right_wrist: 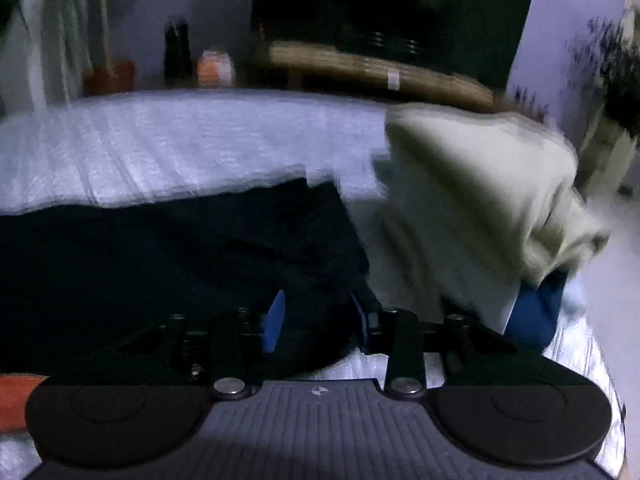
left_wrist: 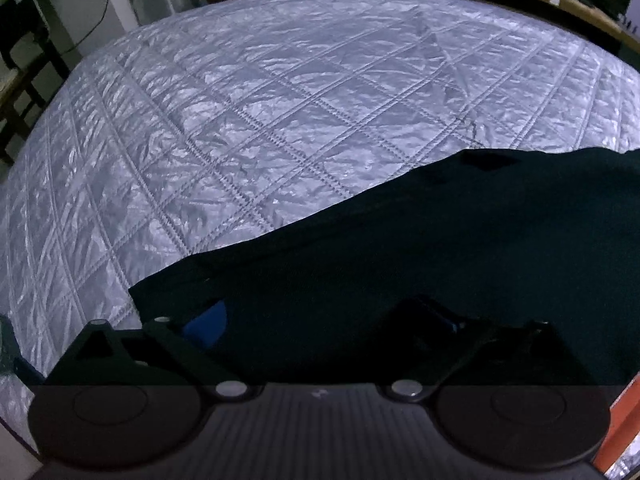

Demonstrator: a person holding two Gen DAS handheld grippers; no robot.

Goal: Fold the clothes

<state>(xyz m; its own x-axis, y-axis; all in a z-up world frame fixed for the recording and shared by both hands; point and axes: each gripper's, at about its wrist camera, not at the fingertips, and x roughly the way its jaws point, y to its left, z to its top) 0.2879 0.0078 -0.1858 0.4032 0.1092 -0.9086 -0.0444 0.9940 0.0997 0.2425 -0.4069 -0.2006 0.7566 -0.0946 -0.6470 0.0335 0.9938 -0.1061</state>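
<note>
A dark garment (left_wrist: 420, 264) is lying spread on the near part of a pale quilted bedspread (left_wrist: 248, 128), its edge running from near left up toward far right. The left gripper (left_wrist: 328, 320) is hovering low over the near edge of this cloth with its blue-padded fingers (left_wrist: 206, 322) standing wide apart and nothing between them. In the blurred right wrist view the right gripper (right_wrist: 318, 320) is also sitting over the garment's near right corner, fingers parted with dark cloth showing in the gap; whether they are pinching it I cannot tell. To the right a cream-coloured heap of cloth (right_wrist: 480, 188) is resting on something blue (right_wrist: 536, 316). At the far side a terracotta pot (right_wrist: 108, 76) is holding a plant; no writing is legible.
</note>
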